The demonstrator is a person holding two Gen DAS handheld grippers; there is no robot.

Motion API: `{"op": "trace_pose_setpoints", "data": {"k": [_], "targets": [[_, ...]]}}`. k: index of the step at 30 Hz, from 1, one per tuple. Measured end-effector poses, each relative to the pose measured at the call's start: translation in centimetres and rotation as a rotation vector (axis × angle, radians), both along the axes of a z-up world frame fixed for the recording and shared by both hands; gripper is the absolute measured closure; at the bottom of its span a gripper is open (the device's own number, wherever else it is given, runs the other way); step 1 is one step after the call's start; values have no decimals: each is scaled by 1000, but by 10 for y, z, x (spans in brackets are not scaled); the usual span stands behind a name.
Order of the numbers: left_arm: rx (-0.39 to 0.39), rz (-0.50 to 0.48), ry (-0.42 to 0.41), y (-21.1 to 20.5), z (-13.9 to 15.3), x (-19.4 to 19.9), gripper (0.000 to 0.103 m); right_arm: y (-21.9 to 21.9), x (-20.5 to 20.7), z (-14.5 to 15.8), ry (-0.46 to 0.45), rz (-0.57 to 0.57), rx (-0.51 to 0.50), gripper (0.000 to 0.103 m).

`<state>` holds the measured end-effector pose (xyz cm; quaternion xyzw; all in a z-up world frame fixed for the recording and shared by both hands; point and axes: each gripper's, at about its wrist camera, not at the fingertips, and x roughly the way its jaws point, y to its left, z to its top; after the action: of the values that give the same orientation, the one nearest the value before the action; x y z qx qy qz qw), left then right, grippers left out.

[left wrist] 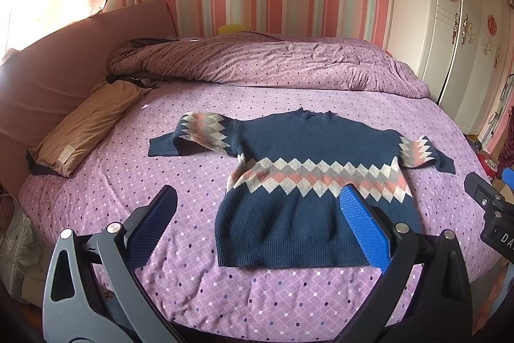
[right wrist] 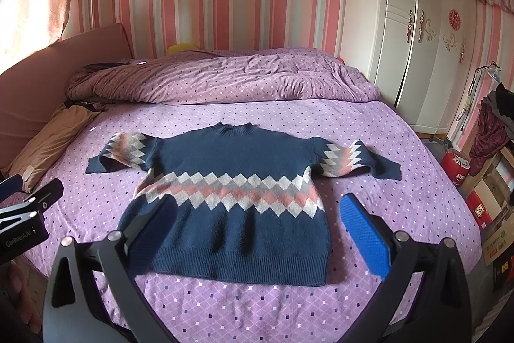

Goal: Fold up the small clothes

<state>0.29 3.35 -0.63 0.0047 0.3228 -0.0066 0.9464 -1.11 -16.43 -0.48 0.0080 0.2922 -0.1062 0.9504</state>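
Purple bed (left wrist: 135, 176) bears flat navy sweater (left wrist: 289, 214).

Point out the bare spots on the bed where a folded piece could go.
Bare sheet lies between the sweater hem and the near bed edge, and left of the sweater up to the tan pillow. A smaller patch sits right of the sweater. The far side is crowded by the bunched quilt. Both the left gripper and right gripper hover open.

A bed (left wrist: 135, 169) with a purple diamond-dotted sheet carries everything. A navy sweater (left wrist: 298, 179) with a pink, grey and white diamond band lies flat at its middle, sleeves spread. Beyond the sweater a rumpled purple quilt (left wrist: 257, 60) is heaped; left of the sweater rests a tan pillow (left wrist: 86, 127).
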Motion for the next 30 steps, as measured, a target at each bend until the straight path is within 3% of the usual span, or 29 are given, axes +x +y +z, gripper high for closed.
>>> {"op": "trace_pose_setpoints", "data": {"k": [17,22,27,30], "targets": [[-33,-8,6,1,-9,11,3,-18,8,-4,-6,-16,-1,2],[-76,-2,-5,10,-19,24,3,-69,20,-10,-75,-66,-44,1],[-88,14,-9,11,-37,49,3,-147,58,-35,3,-101,-29,2],[-69,-24,40,0,-53,69,3,-203,76,-53,31,-160,27,1]]}}
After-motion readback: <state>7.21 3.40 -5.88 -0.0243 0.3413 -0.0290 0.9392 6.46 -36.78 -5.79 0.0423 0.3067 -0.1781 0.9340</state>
